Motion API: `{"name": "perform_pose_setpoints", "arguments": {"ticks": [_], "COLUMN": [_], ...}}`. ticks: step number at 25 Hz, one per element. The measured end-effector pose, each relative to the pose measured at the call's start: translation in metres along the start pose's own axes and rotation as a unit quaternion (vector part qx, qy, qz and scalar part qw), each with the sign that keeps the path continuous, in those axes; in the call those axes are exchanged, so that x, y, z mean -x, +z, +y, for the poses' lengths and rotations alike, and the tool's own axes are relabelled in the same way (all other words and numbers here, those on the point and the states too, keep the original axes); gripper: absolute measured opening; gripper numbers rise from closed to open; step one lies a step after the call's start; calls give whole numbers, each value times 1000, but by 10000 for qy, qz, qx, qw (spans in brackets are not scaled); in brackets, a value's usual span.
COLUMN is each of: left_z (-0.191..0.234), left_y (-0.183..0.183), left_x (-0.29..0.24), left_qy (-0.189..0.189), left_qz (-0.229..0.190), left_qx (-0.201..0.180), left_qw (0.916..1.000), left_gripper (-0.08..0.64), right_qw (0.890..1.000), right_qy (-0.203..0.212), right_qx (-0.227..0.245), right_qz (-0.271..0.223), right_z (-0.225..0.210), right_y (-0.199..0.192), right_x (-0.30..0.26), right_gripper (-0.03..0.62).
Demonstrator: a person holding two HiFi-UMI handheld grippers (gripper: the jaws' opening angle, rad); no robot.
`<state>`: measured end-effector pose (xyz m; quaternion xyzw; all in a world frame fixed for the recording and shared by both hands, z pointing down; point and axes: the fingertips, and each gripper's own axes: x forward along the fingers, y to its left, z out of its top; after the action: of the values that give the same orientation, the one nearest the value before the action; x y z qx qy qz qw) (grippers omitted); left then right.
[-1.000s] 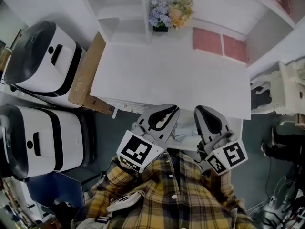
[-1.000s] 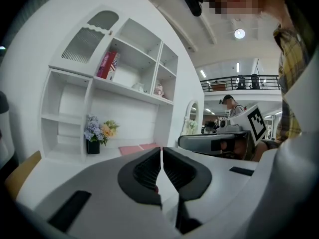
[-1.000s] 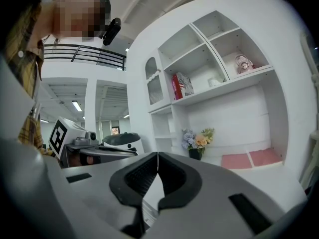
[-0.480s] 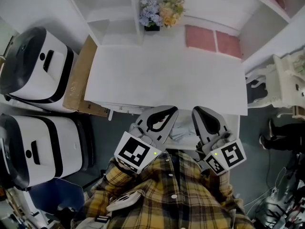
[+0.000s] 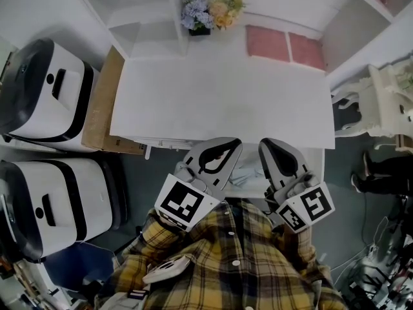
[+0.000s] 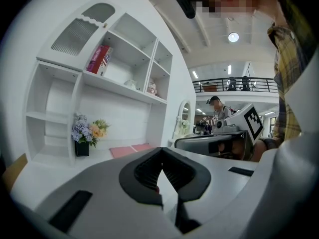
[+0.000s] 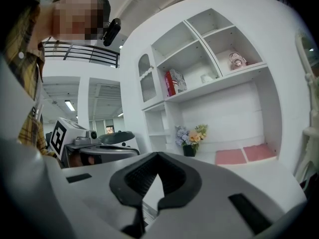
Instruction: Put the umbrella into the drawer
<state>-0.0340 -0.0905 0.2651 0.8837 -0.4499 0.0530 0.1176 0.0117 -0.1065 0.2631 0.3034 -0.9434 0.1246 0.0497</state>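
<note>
No umbrella shows in any view. In the head view my left gripper [image 5: 235, 143] and right gripper [image 5: 264, 143] hang side by side just below the front edge of the white desk [image 5: 219, 95], close to my plaid shirt. Both have their jaws together with nothing between them, which the left gripper view [image 6: 161, 149] and the right gripper view [image 7: 158, 154] also show. Between the two grippers, under the desk edge, lies a pale drawer-like part [image 5: 242, 173]; what is in it I cannot tell.
A vase of flowers [image 5: 206, 8] and two pink mats [image 5: 284, 44] sit at the back of the desk under white shelves. Two white and black machines [image 5: 45, 89] and a cardboard sheet [image 5: 100, 102] stand at the left. A white chair [image 5: 387, 108] is at the right.
The head view has tilted a little, so the desk sits slightly lower and further left in the picture. Both grippers keep their places and stay shut.
</note>
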Motion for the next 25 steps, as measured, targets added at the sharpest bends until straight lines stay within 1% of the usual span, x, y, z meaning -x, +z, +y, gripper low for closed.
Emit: {"name": "perform_pose_setpoints", "arguments": {"ticks": [12, 20, 25], "left_z": [-6, -7, -10], "left_y": [-3, -5, -6], "left_x": [-8, -11, -13], "left_qy": [-111, -116, -143], "left_qz": [103, 97, 143], "left_qx": [-103, -33, -79], "left_qw": [9998, 9999, 9998], "left_gripper": [20, 20, 20], "right_qw": [9999, 9999, 9999], "right_qy": [-50, -82, -74], "right_qx": [9, 2, -17], "right_qz": [103, 138, 133], "right_z": [-4, -9, -10], "right_y": [-4, -8, -9], "right_x": [1, 5, 7], "right_gripper": [17, 17, 17]}}
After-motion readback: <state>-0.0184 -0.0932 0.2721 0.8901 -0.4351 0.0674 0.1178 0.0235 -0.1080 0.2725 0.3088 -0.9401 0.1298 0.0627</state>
